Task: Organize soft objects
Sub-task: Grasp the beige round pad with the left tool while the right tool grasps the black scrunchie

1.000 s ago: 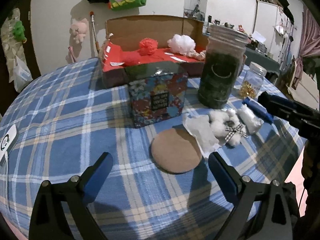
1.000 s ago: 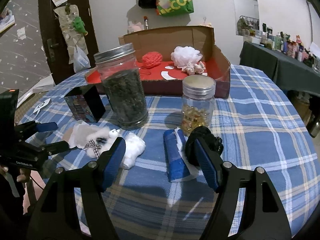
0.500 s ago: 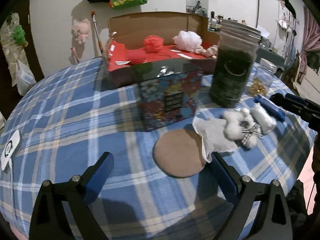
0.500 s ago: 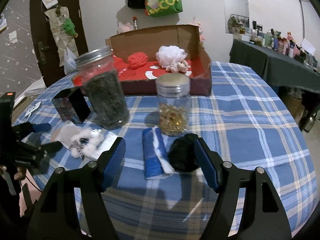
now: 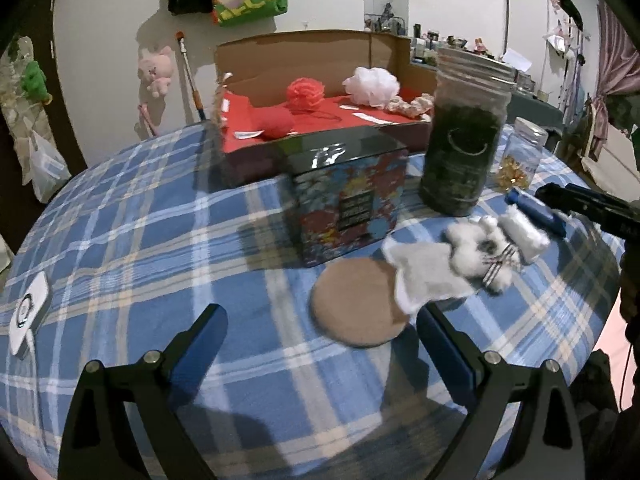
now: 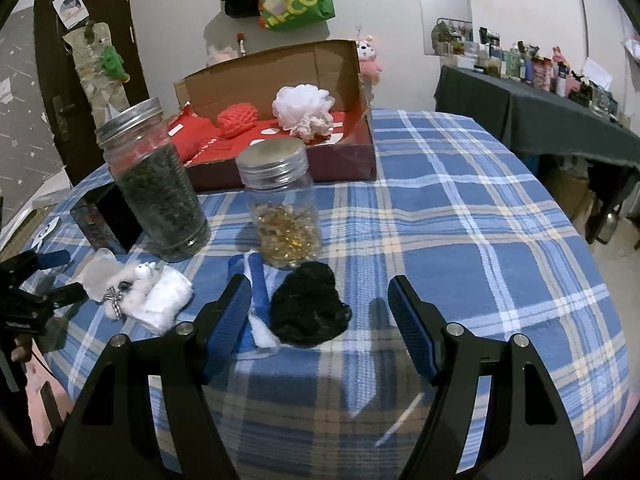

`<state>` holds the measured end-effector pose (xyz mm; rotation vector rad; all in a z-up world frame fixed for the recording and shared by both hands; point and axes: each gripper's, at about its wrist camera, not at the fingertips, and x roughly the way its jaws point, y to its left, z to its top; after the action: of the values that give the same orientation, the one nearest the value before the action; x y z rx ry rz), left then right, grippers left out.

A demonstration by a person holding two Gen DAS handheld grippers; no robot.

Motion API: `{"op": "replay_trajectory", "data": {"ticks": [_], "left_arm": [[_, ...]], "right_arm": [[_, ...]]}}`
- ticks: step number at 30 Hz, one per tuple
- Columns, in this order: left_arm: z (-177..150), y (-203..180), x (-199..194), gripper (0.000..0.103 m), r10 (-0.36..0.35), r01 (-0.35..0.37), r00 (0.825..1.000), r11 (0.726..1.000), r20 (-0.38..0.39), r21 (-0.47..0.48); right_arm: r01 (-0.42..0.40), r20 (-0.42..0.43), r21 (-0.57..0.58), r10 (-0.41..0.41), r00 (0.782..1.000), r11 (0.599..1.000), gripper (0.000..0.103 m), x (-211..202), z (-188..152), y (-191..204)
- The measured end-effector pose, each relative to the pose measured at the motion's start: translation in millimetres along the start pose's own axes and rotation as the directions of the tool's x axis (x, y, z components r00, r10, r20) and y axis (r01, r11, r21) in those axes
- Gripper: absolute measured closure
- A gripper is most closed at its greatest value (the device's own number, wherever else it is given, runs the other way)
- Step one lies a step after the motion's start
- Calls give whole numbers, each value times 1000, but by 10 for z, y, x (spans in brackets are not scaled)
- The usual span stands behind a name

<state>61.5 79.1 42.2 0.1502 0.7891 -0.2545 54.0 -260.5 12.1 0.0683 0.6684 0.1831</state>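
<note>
R gripper [image 6: 316,312] fingers wide, empty, over black fuzzy wad [image 6: 308,306] on table [image 6: 480,240] just in front of capsule jar [image 6: 280,208]; L gripper [image 5: 320,332] also wide nr tan pad [image 5: 356,304]; drop straight, pinch wad only, avoid blue roll [image 6: 256,288], then to box [image 6: 280,80].

Round table [image 6: 460,216] draped in blue plaid, crowded along the near edge. Sat directly on it: open cardboard box [image 6: 280,68] at the back, patterned tin [image 5: 352,204], tall dark-filled jar [image 6: 154,184], small jar of gold capsules [image 6: 282,208]. Lay nearer: brown round pad [image 5: 352,312], white fluffy toy [image 5: 480,244], blue-and-white roll [image 6: 256,284], black soft bundle [image 6: 308,304], white card [image 5: 28,312] off left.
</note>
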Motion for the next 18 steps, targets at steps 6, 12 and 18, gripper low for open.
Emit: {"op": "replay_trajectory", "data": {"ticks": [6, 12, 18], "left_arm": [[7, 50, 31, 5, 21, -20, 1000, 1000, -10, 16], [68, -75, 123, 5, -3, 3, 1000, 999, -4, 49], [119, -144, 199, 18, -37, 38, 999, 998, -6, 58]], "right_arm": [[-3, -9, 3, 3, 1000, 1000, 33, 67, -1, -7], [-2, -17, -2, 2, 1000, 1000, 33, 89, 1, 19], [-13, -43, 15, 13, 999, 1000, 33, 154, 9, 5]]}}
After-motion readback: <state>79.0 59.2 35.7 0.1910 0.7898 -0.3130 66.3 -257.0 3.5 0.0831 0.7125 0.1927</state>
